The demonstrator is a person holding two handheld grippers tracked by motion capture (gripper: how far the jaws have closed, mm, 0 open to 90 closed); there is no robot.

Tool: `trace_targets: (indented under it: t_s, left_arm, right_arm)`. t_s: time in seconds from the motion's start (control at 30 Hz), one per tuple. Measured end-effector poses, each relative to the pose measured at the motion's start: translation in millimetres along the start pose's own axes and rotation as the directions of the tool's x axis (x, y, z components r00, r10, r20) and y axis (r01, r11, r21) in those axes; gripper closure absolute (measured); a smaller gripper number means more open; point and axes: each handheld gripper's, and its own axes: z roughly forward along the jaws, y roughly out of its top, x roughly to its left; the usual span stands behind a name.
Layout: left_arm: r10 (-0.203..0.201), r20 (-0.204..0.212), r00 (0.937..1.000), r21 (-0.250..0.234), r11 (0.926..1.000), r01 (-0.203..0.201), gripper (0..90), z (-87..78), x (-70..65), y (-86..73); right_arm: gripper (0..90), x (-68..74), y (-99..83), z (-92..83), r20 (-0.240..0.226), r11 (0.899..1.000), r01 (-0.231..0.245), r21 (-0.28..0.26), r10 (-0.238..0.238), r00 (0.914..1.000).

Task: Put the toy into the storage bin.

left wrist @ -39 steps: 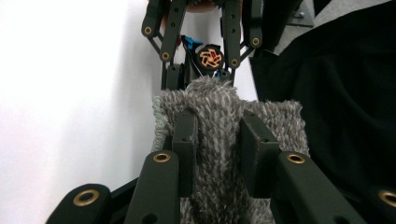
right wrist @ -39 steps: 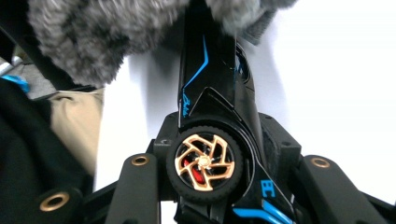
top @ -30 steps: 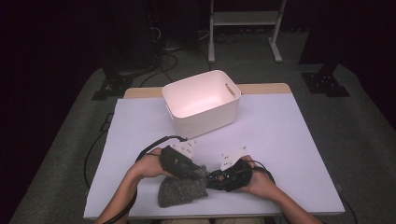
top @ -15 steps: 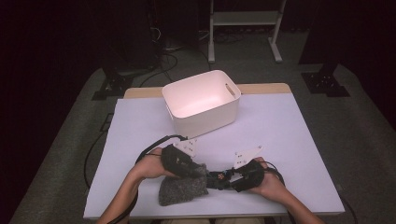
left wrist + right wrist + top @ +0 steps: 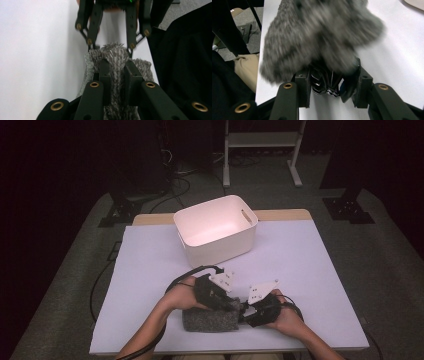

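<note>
At the near edge of the table [image 5: 150, 270] the person works a grey fuzzy cloth [image 5: 212, 319] between the two grippers. It lies bunched on the white table cover, just in front of the forearms and well short of the white bin [image 5: 216, 227] standing farther back at the table's middle.

The left gripper [image 5: 117, 71] has just been closing, and its jaws now stand narrow, pinching a raised fold of the cloth [image 5: 115, 53] between them. That pinch seems meant to hold the fabric firm while the other end gets worked.

The right gripper [image 5: 332, 83] comes at the cloth [image 5: 319, 32] from the opposite side. Its jaws stand partly apart and bracket the fuzzy edge along with something dark and shiny beneath it. I cannot tell whether its pads truly press on the fabric, which is blurred.

With both grippers on one piece, I judge that the cloth is being folded or gathered for the bin, whose open top faces up, ready.

Counted: one cloth, one bin, two grippers, two hands.
</note>
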Motion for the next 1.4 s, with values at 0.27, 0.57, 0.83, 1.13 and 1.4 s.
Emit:
trace_targets:
  t_s: [0.27,0.57,0.83,1.13,1.4]
  left_arm:
    - [-0.024,0.019,0.9995,-0.015,0.9996,0.024,78.9,-2.7,3.3,-8.8]
    - [-0.078,-0.003,0.9970,-0.036,0.9963,0.077,77.6,-18.0,2.7,-31.2]
    - [-0.037,0.032,0.9988,-0.041,0.9984,0.038,77.7,-1.4,5.3,-9.0]
    - [-0.057,0.010,0.9983,-0.025,0.9980,0.058,77.2,-9.0,3.1,-18.9]
    - [-0.103,-0.034,0.9941,-0.007,0.9947,0.103,76.0,-34.1,-3.2,-47.4]
  right_arm:
    - [57.0,0.1,-1.0,0.1,-0.005,1.000,-0.019,-0.004,0.019,0.9998]
    - [57.0,-0.1,-0.2,1.3,0.000,1.000,-0.011,-0.010,0.011,0.9999]
    - [57.0,2.4,0.5,2.9,0.010,1.000,-0.018,-0.013,0.018,0.9998]
    - [57.0,2.6,0.4,2.9,0.012,1.000,-0.010,-0.008,0.010,0.9999]
    - [57.1,1.7,0.9,2.8,0.011,1.000,-0.001,-0.005,0.001,0.9999]
